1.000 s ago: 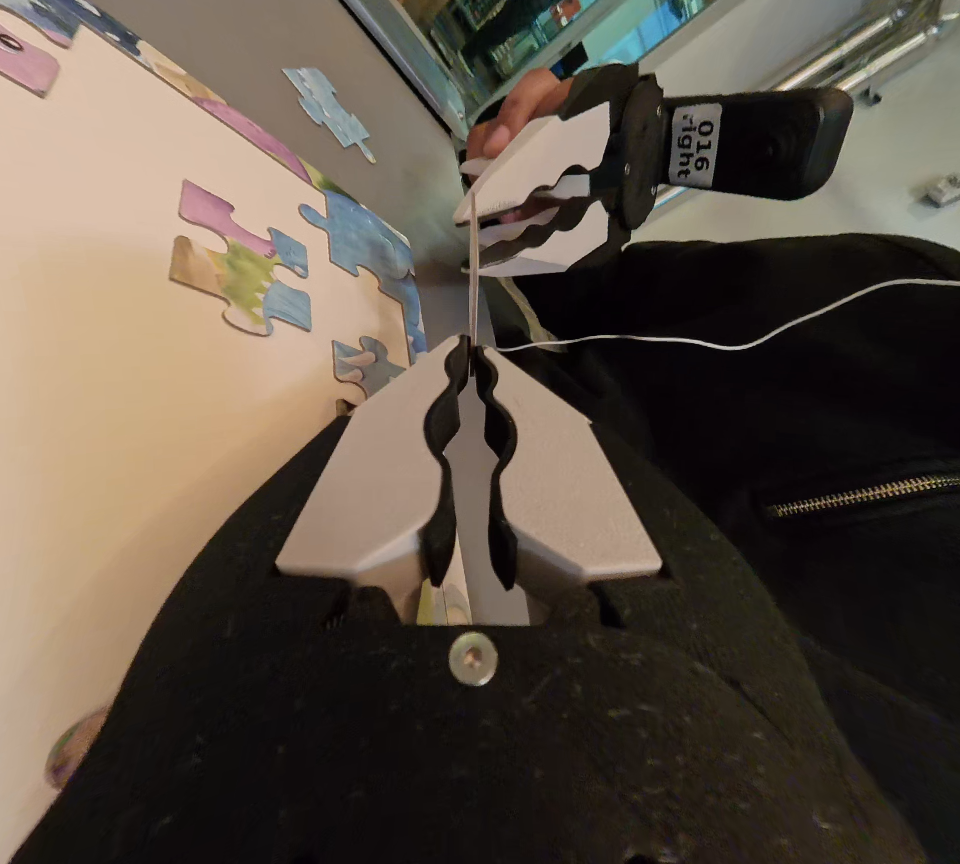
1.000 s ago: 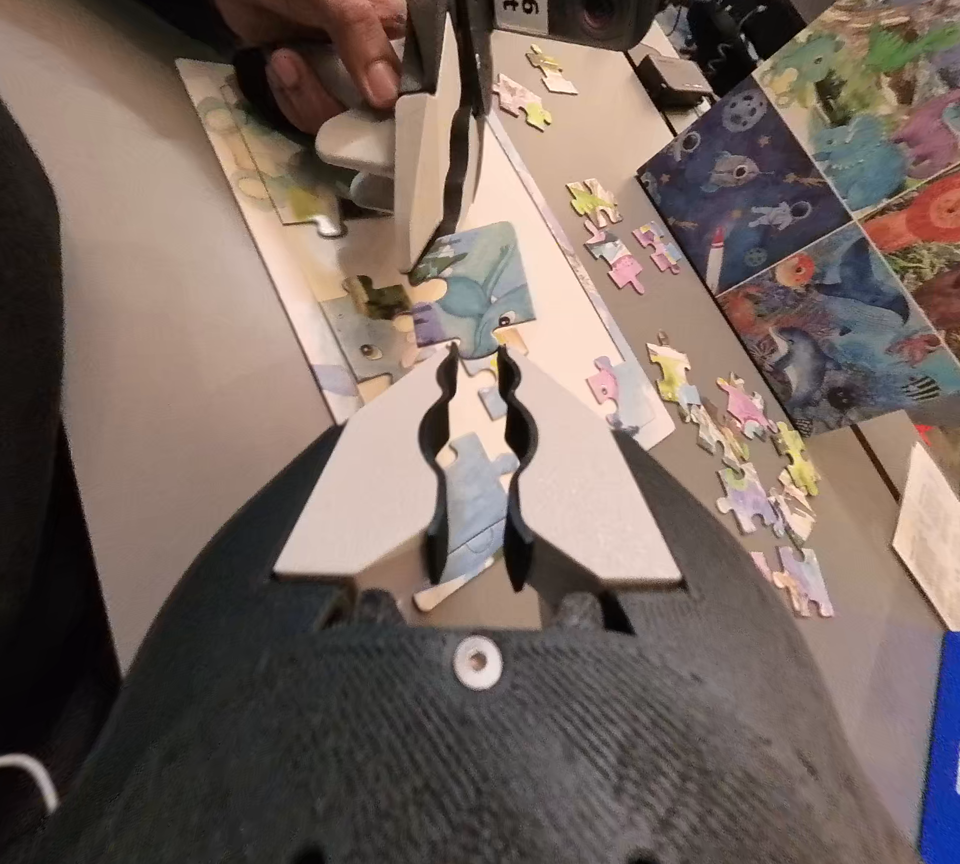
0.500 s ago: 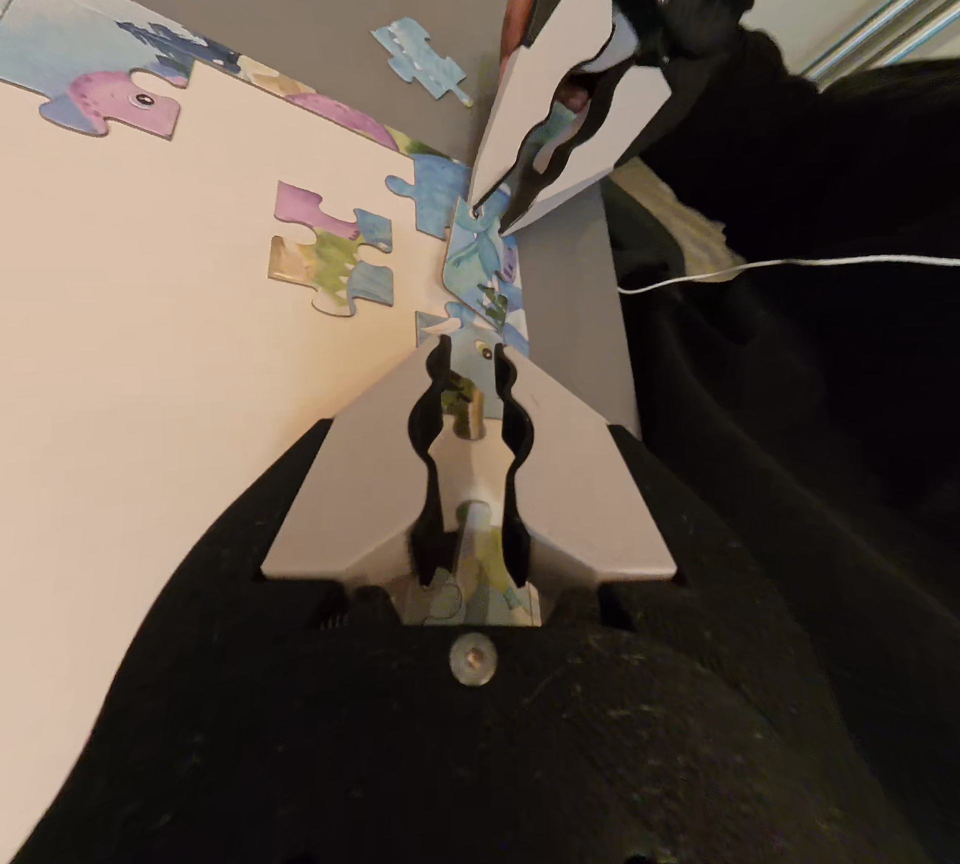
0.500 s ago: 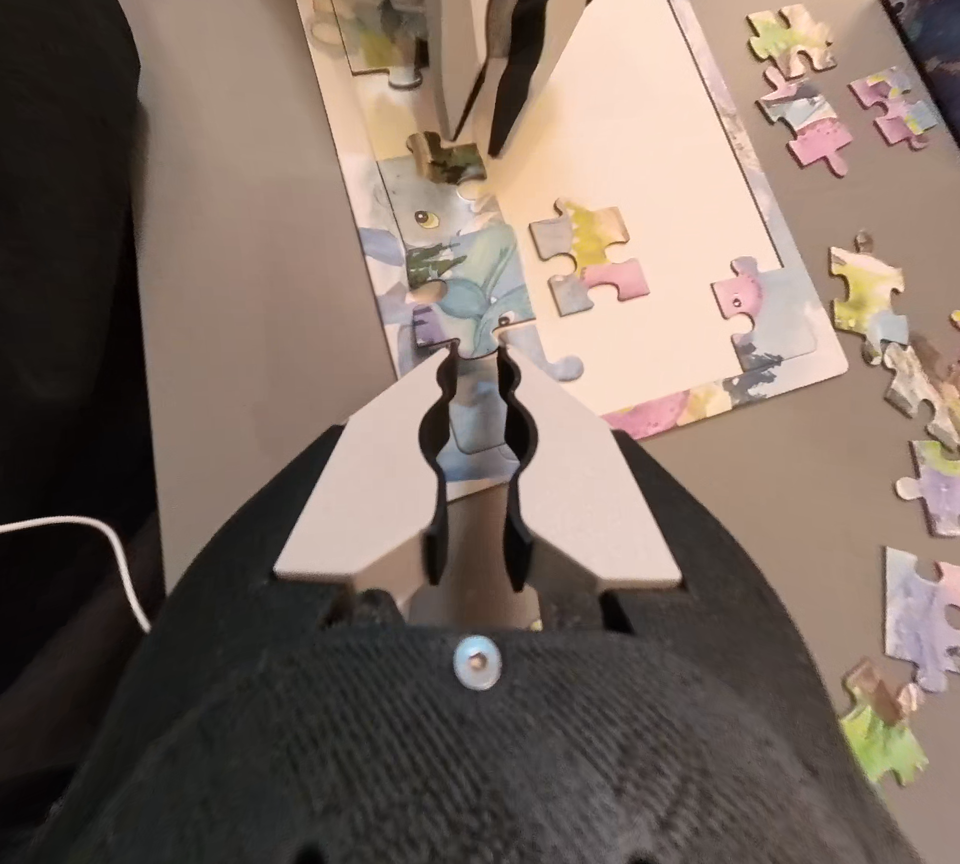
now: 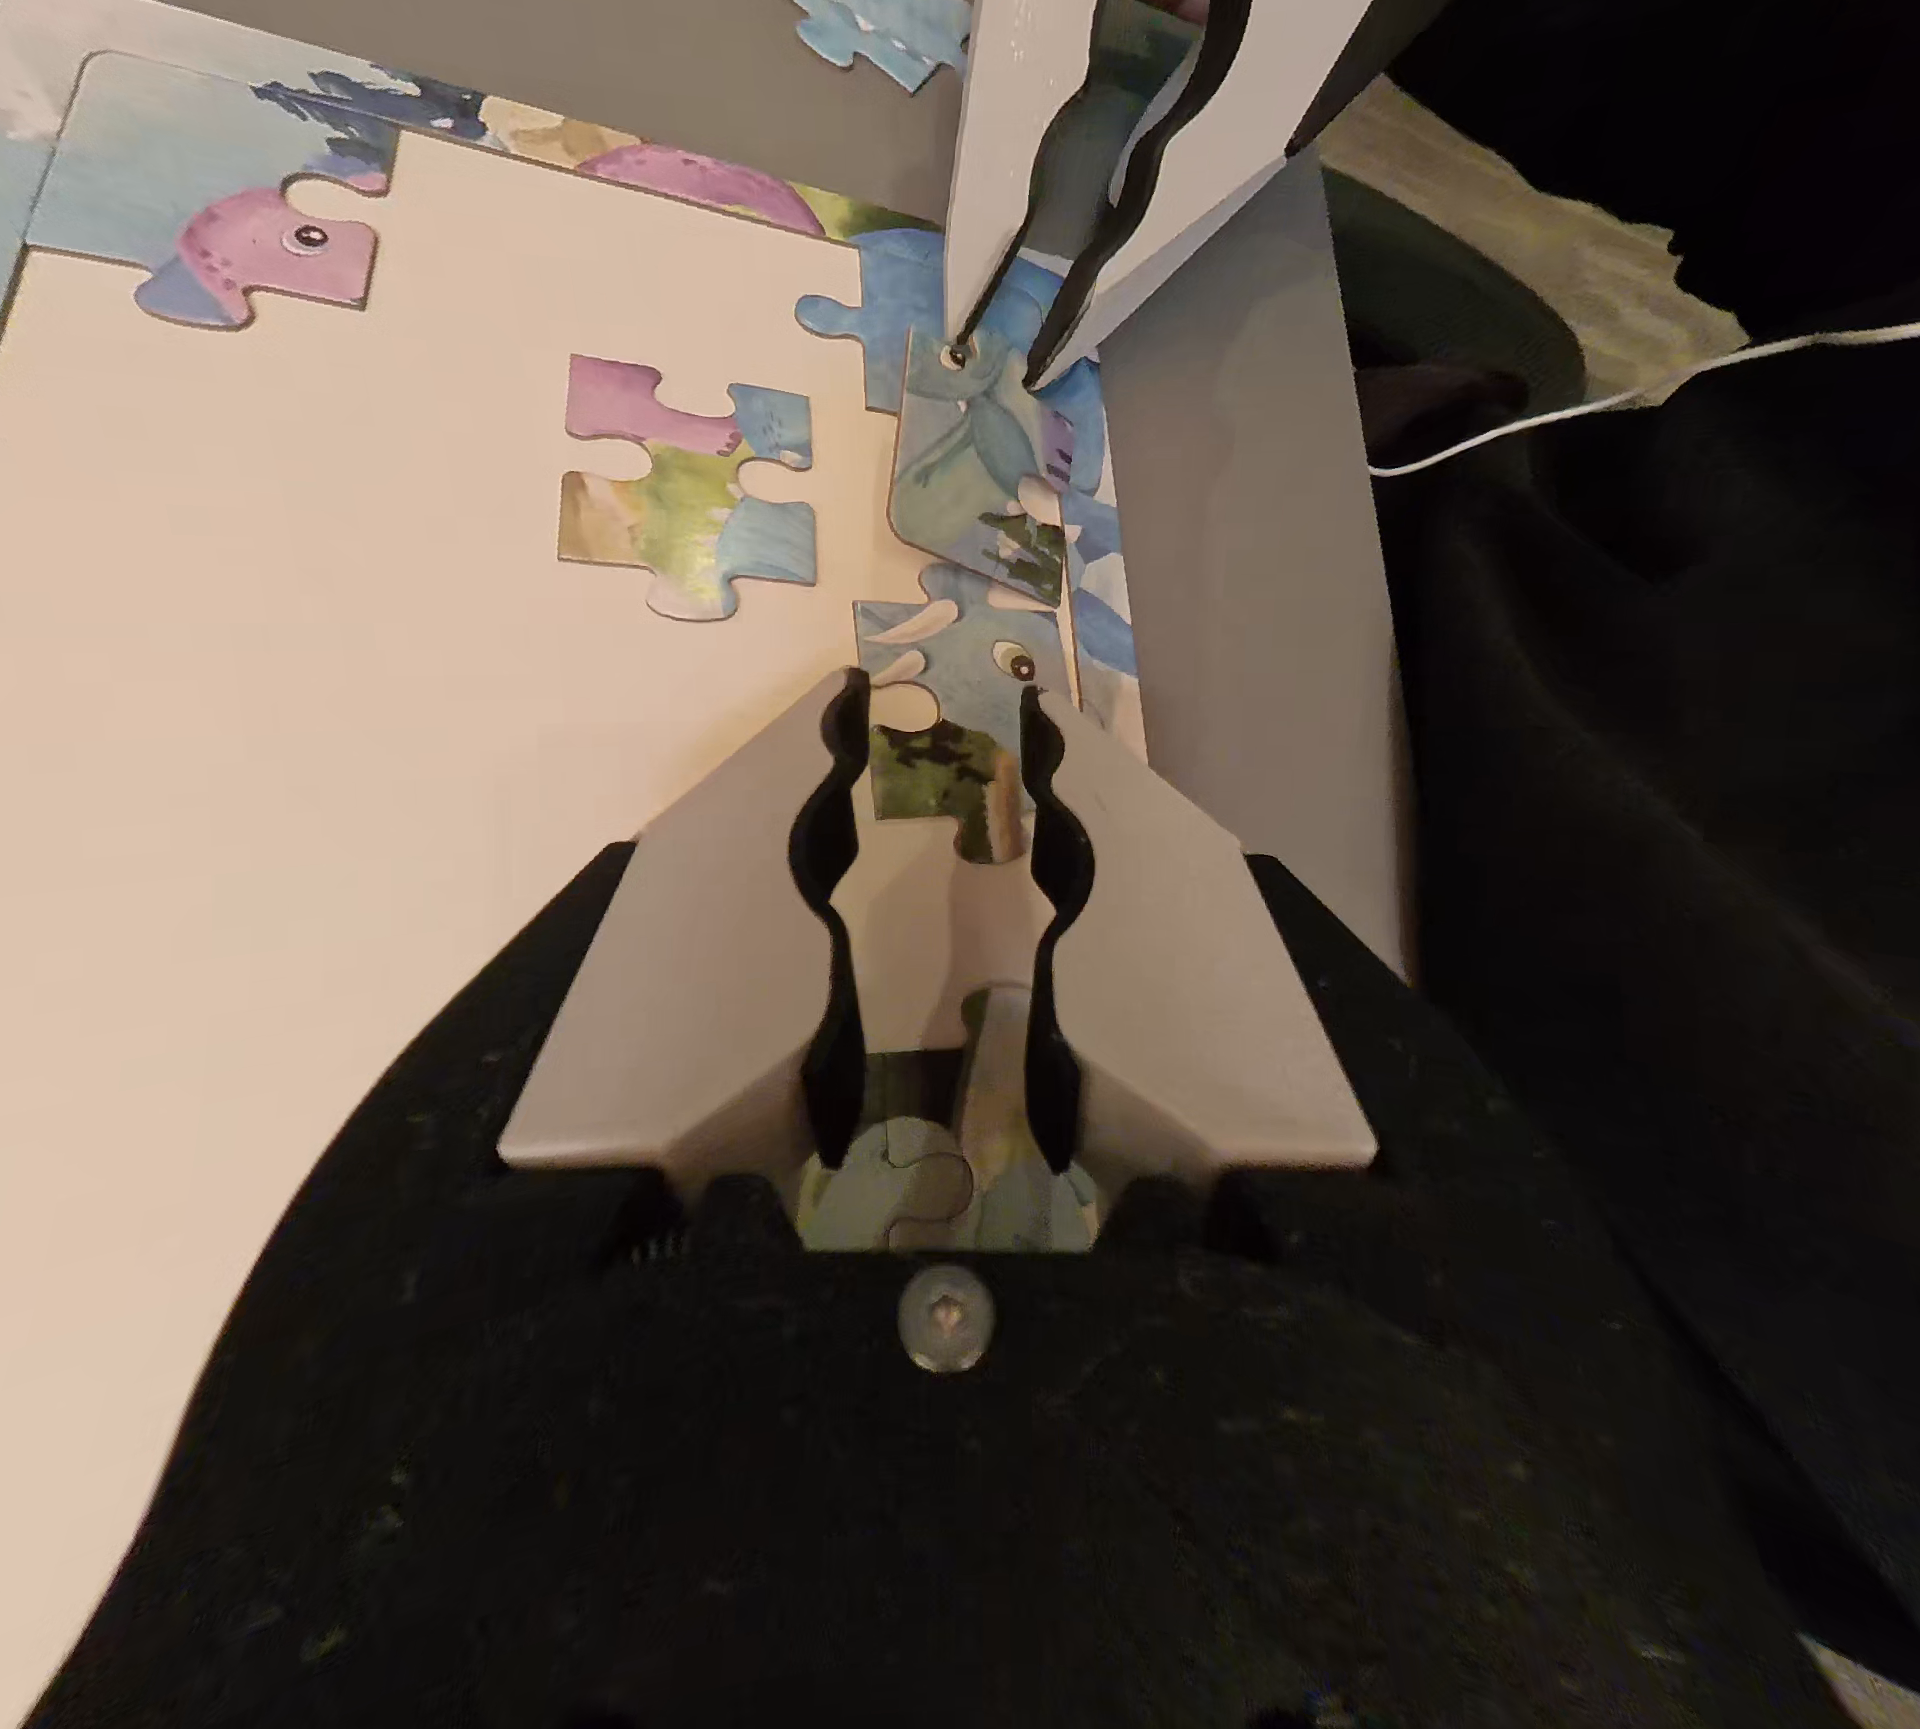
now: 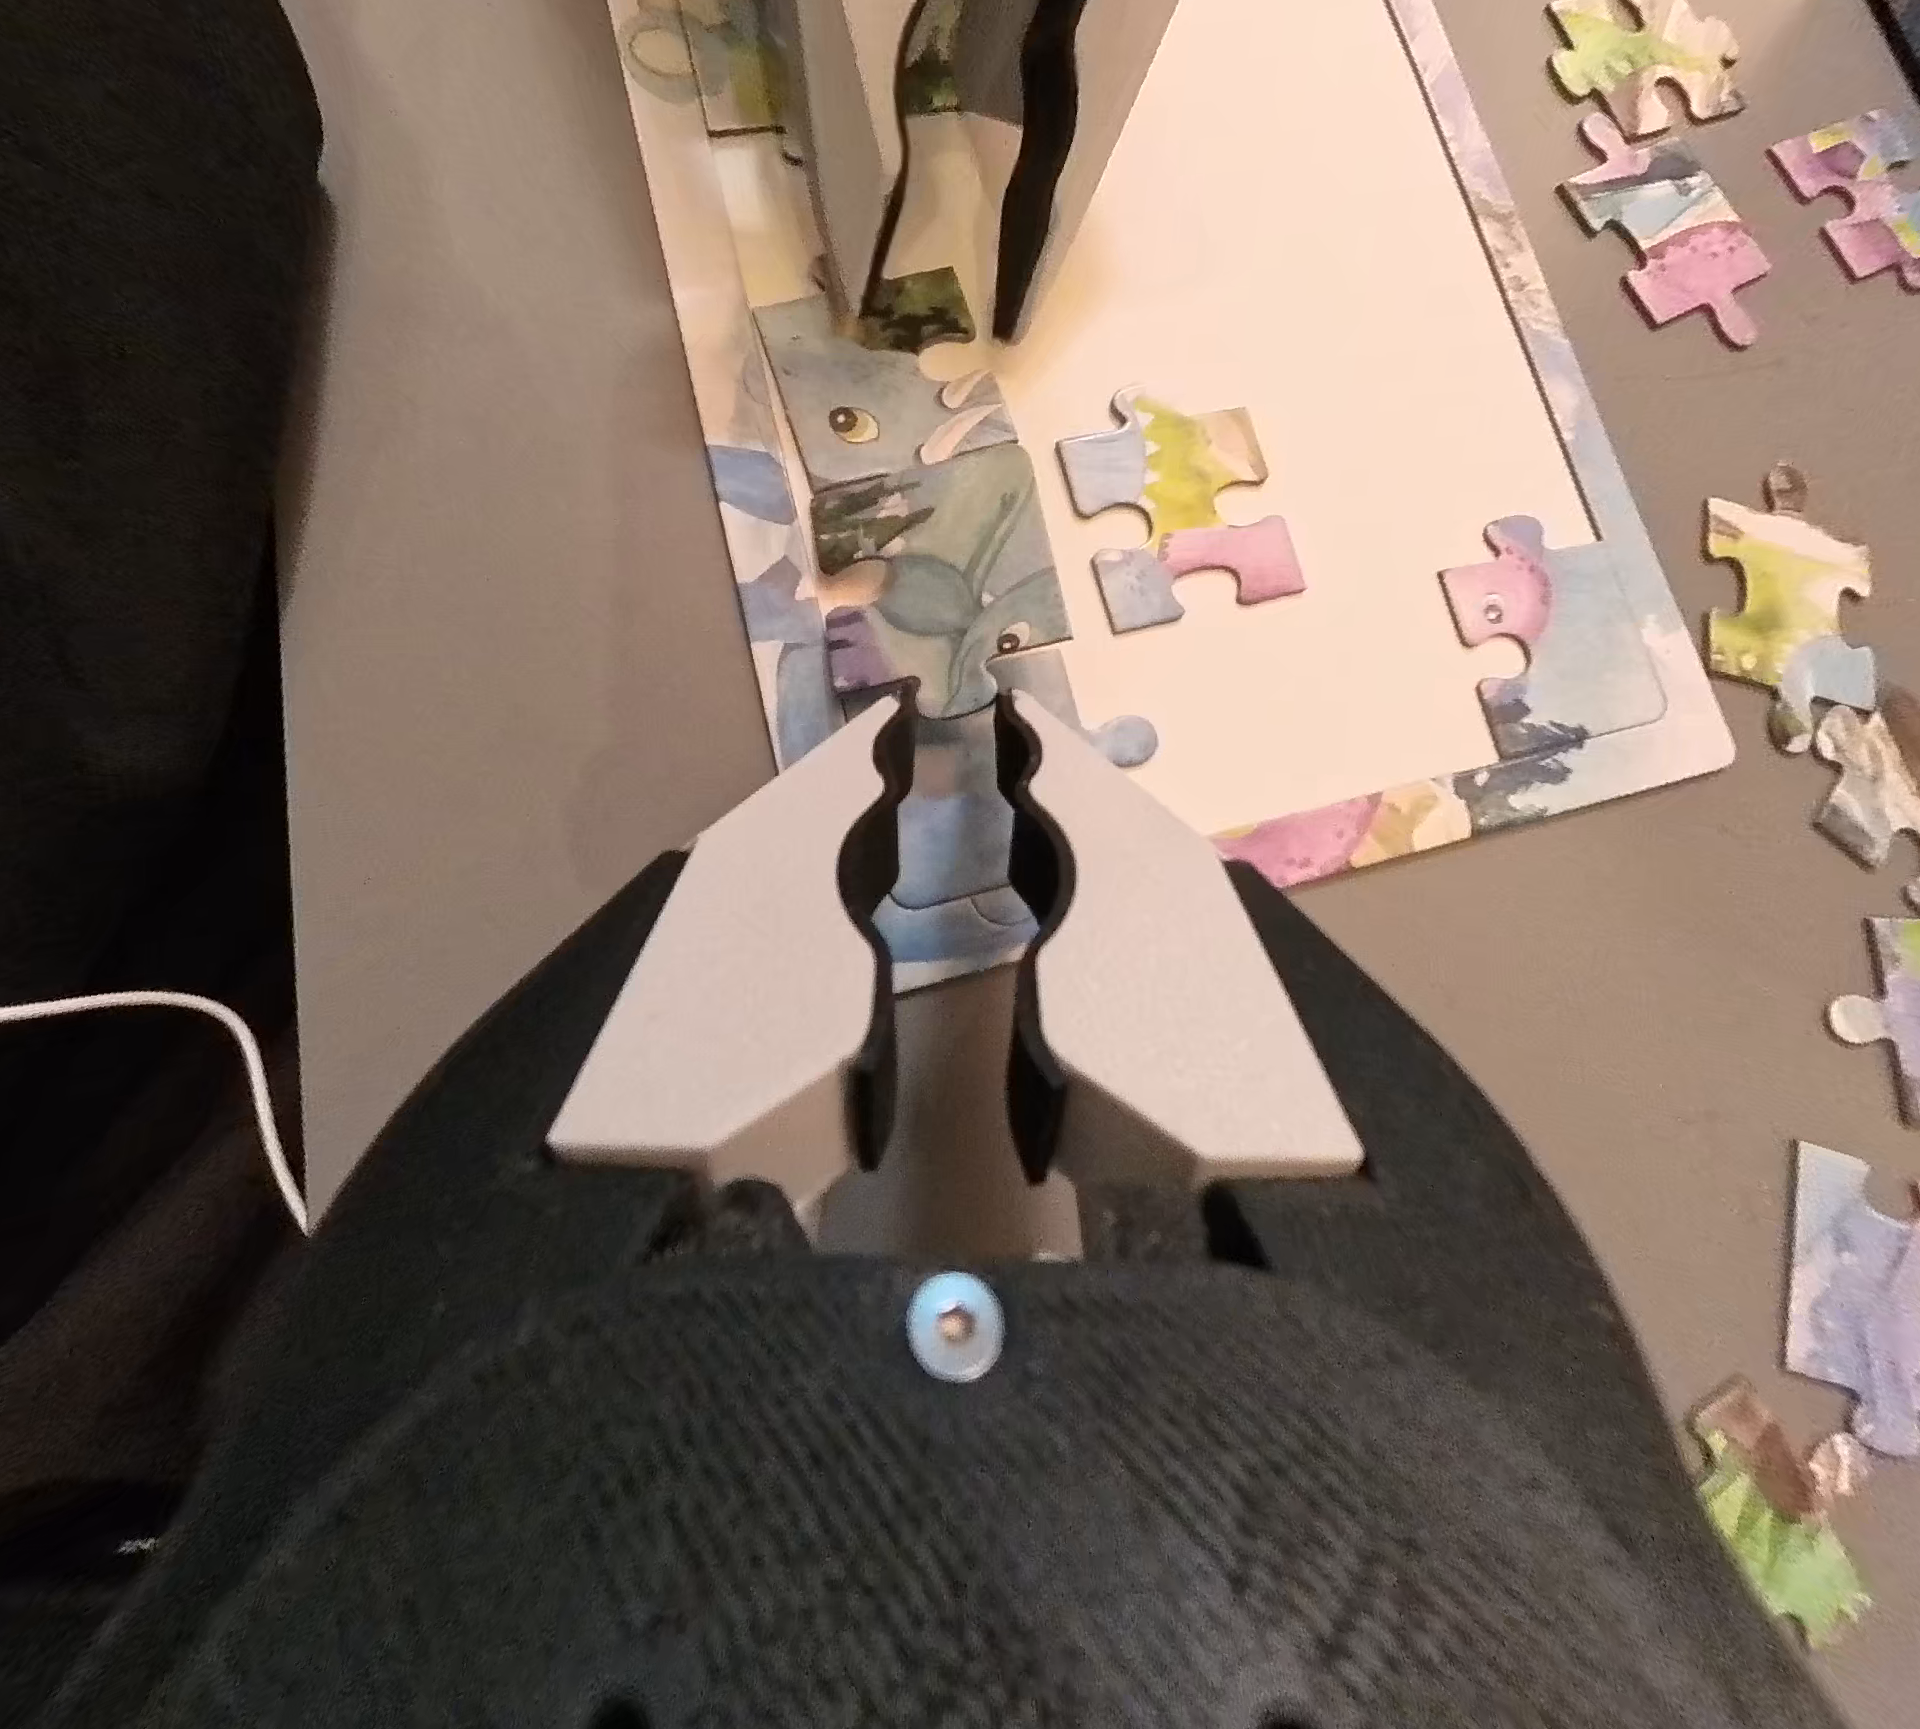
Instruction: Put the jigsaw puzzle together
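Likely a plain indoor worktable: grey tabletop (image 6: pixel 1558 1004) right of the right gripper (image 6: pixel 954 697), strewn with loose puzzle pieces (image 6: pixel 1652 58).

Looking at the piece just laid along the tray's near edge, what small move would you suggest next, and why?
Probably press down with the right claw. Both claws are open with tips on the pieces, and the blue creature piece sits skewed in the puzzle tray, its lower edge overlapping the elephant-eye piece; the left claw could steady that one.

Puzzle tray (image 6: pixel 1621 749) on table (image 6: pixel 499 536), loose pieces (image 6: pixel 1652 53) right of it
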{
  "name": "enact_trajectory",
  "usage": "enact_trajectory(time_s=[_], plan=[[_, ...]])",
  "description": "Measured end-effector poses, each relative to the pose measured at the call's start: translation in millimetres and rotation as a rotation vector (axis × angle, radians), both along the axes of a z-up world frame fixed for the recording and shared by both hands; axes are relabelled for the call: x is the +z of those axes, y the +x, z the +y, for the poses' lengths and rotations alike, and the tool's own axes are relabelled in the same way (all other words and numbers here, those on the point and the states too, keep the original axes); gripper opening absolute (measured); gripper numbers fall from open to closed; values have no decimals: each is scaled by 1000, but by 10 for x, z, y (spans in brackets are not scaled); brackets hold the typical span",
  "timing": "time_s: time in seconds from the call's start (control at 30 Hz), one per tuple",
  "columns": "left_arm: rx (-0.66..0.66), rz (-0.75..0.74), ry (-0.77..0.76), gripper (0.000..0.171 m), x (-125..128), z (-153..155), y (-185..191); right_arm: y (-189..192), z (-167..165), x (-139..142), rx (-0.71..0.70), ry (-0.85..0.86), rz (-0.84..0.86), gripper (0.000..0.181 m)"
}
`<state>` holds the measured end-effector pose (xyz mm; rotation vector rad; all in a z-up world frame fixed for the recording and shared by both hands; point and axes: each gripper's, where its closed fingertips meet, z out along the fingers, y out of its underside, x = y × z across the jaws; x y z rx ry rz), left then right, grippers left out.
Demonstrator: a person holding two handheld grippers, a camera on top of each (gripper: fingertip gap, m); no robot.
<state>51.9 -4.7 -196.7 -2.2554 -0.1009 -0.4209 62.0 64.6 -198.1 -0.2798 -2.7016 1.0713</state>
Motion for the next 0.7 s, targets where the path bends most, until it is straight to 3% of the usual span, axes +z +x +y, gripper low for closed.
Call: enact_trajectory(time_s=[0.7], plan=[[-28, 90, -40, 31, -72, -2, 38, 47, 10, 47, -14, -15, 0, 13]])
